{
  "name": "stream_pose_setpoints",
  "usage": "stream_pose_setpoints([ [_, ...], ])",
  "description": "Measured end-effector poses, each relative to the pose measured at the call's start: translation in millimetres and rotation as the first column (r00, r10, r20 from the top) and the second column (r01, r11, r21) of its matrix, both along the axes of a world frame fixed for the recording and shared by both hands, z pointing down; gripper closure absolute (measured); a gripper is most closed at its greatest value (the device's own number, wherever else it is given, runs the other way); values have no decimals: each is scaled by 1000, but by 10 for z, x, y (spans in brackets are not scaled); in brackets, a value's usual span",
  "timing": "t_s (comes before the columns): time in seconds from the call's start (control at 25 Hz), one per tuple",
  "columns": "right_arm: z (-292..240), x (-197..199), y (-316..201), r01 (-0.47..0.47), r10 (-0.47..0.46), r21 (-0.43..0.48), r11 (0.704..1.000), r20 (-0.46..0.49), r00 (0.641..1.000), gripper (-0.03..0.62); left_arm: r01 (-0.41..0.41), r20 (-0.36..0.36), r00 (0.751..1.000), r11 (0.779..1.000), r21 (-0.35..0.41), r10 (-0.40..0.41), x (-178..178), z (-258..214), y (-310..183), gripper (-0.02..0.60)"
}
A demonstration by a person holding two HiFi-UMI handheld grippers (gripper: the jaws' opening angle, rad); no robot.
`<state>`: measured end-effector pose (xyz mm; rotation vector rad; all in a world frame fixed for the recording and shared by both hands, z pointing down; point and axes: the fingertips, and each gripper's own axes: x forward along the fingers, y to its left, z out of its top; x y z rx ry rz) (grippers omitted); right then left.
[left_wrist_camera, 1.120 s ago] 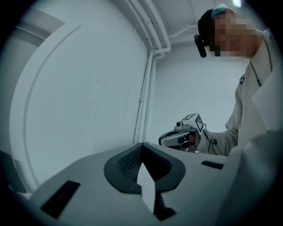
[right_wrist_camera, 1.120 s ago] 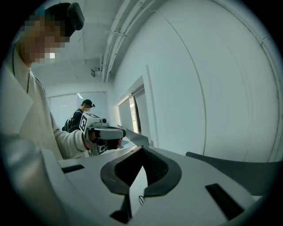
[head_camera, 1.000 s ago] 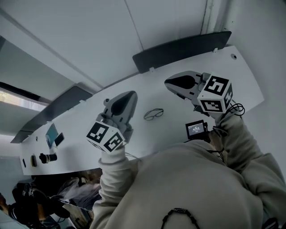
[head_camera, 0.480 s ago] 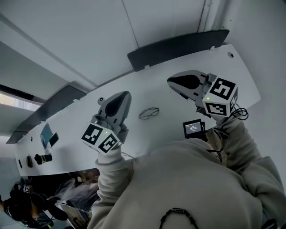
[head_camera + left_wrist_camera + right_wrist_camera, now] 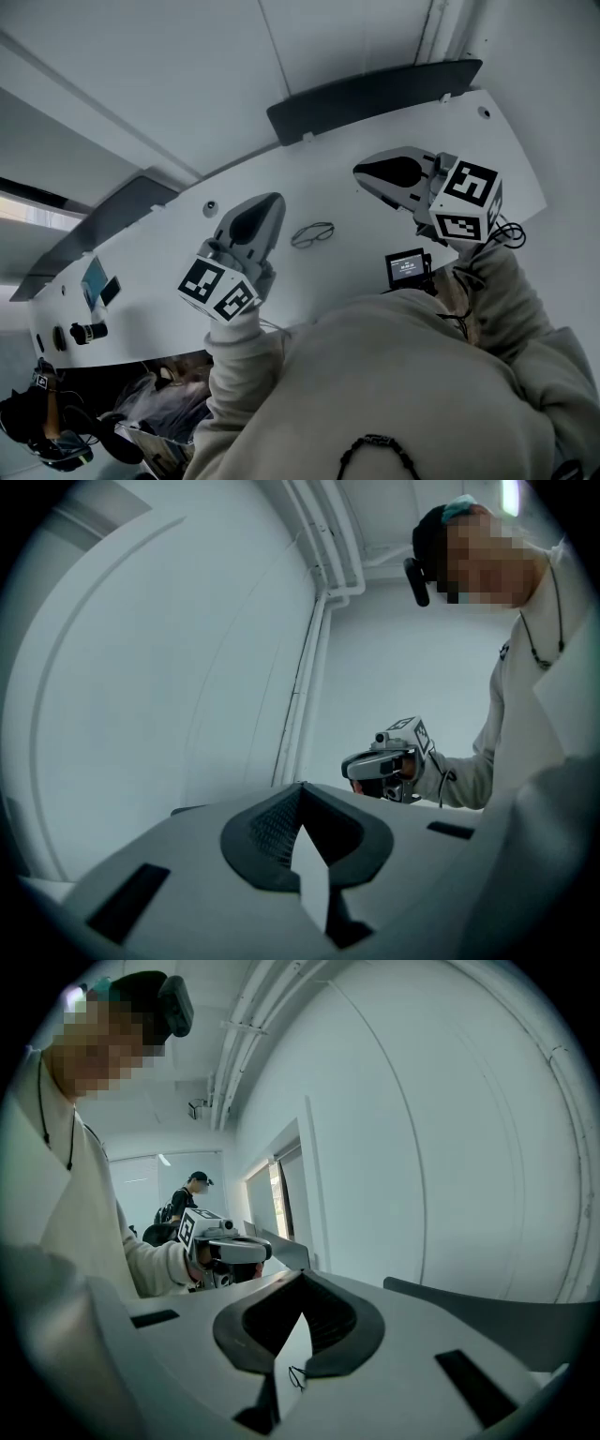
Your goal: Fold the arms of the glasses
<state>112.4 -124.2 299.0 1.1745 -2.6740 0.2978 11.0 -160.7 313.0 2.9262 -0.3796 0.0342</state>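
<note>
The glasses (image 5: 312, 234) sit mid-frame on the white counter (image 5: 349, 261), too small to tell if the arms are folded. Left tongs (image 5: 275, 200) and right tongs (image 5: 362, 172) hover either side, both clamped shut on nothing, looks like they're flanking the glasses to keep either arm within reach
</note>
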Motion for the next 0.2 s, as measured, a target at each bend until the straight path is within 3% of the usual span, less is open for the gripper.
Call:
stream_pose_setpoints([
  [0.2, -27, -36, -39, -2, 2, -1, 1000, -1, 1000, 576, -4, -12, 1000, 1000, -8, 4, -22, -12, -23, 577],
])
